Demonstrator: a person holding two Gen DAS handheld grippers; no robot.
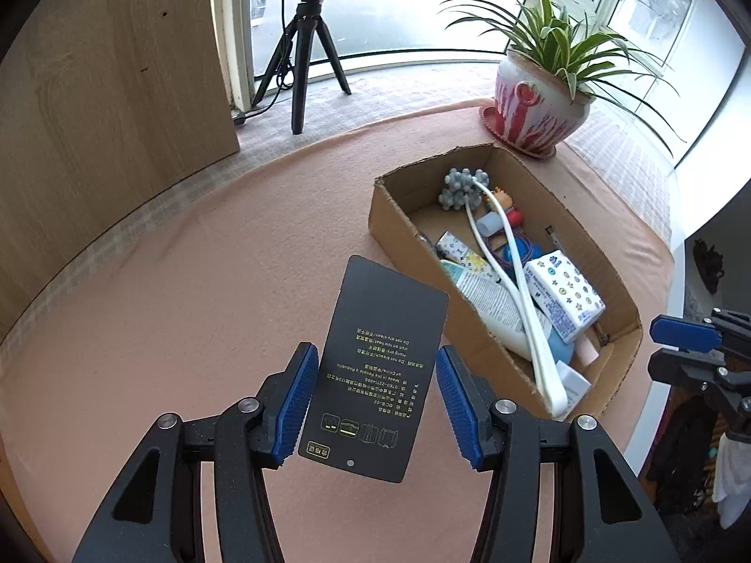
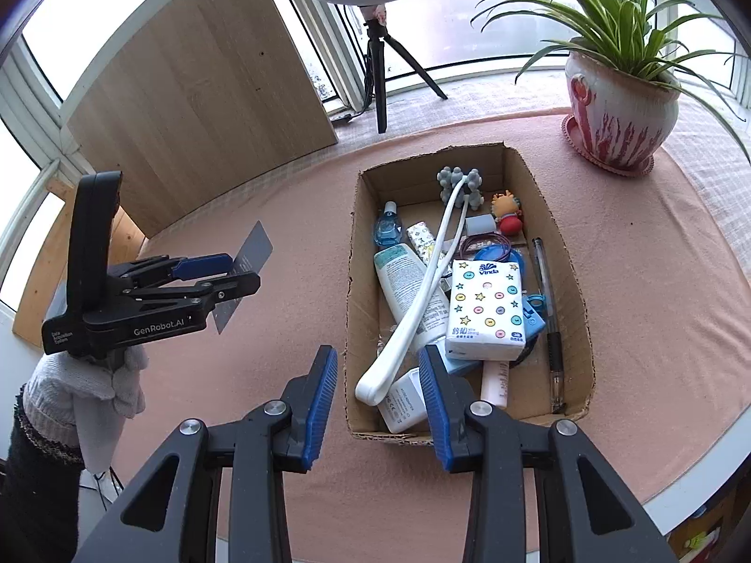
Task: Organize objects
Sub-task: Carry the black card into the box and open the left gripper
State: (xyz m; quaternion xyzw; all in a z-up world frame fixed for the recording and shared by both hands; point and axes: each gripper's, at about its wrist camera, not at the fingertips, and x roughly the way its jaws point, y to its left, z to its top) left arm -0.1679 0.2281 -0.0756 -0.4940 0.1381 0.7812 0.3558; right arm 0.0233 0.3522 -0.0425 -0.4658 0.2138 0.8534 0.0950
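My left gripper [image 1: 378, 399] is shut on a black card [image 1: 375, 366] with small printed text, holding it by its side edges above the pink tablecloth, left of the cardboard box [image 1: 399, 230]. In the right wrist view the left gripper [image 2: 234, 272] holds the card [image 2: 246, 274] up in the air, left of the box [image 2: 353, 281]. The box holds a white tube [image 2: 413, 291], a tissue pack [image 2: 486, 309], a white long-handled massager [image 2: 422, 291], a pen [image 2: 547, 300] and several small items. My right gripper [image 2: 378, 403] is open and empty over the box's near left corner.
A potted spider plant [image 2: 615, 108] stands behind the box on the right. A ring light tripod [image 2: 380, 75] and a wooden board [image 2: 202, 94] stand at the back by the window. The table edge [image 2: 694, 478] runs close on the right.
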